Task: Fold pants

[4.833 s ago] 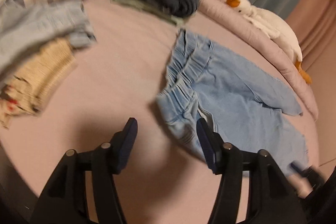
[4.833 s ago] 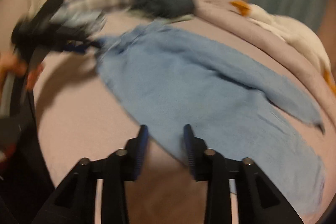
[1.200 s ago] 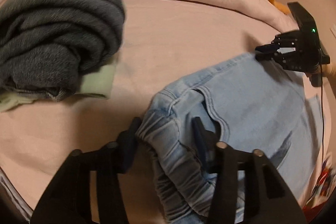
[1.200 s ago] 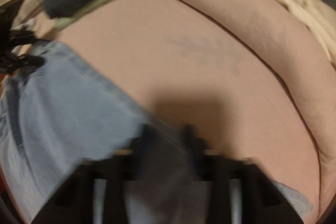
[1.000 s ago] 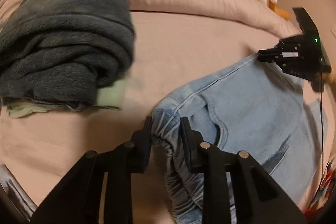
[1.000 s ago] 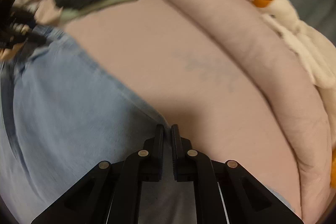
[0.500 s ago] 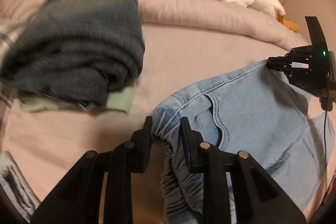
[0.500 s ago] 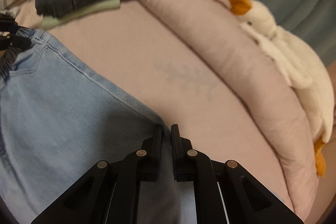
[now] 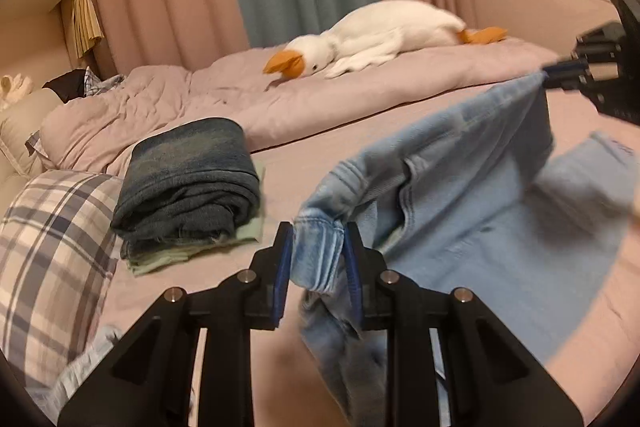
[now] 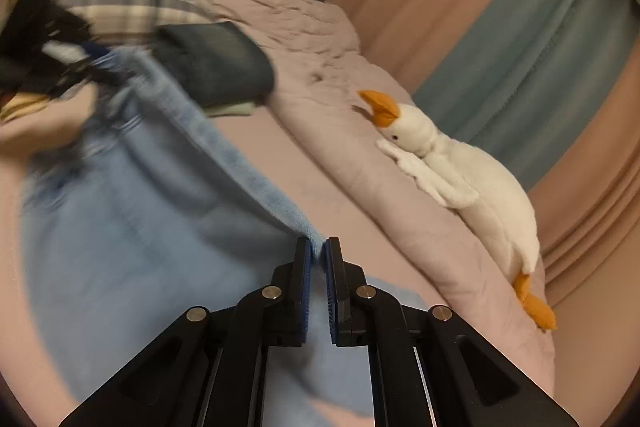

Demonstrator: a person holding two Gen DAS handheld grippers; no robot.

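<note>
Light blue denim pants (image 9: 472, 195) hang lifted above the pink bed, stretched between both grippers. My left gripper (image 9: 318, 247) is shut on the bunched elastic waistband at one corner. My right gripper (image 10: 318, 247) is shut on the thin top edge of the pants (image 10: 132, 211) at the other end. In the left wrist view the right gripper (image 9: 560, 71) shows at the far right, pinching the cloth. In the right wrist view the left gripper (image 10: 86, 61) shows blurred at the upper left. The lower part of the pants trails down toward the sheet.
A stack of folded dark jeans (image 9: 188, 183) on a pale green garment lies on the bed sheet (image 9: 288, 171) to the left. A plaid pillow (image 9: 52, 243) sits beside it. A white plush goose (image 9: 380, 31) rests on the rolled pink duvet (image 9: 180, 107) by the curtains.
Both grippers have risen and pulled back with the pants, lifting the waistband off the sheet. The views have tilted up, so the curtains and the goose now show.
</note>
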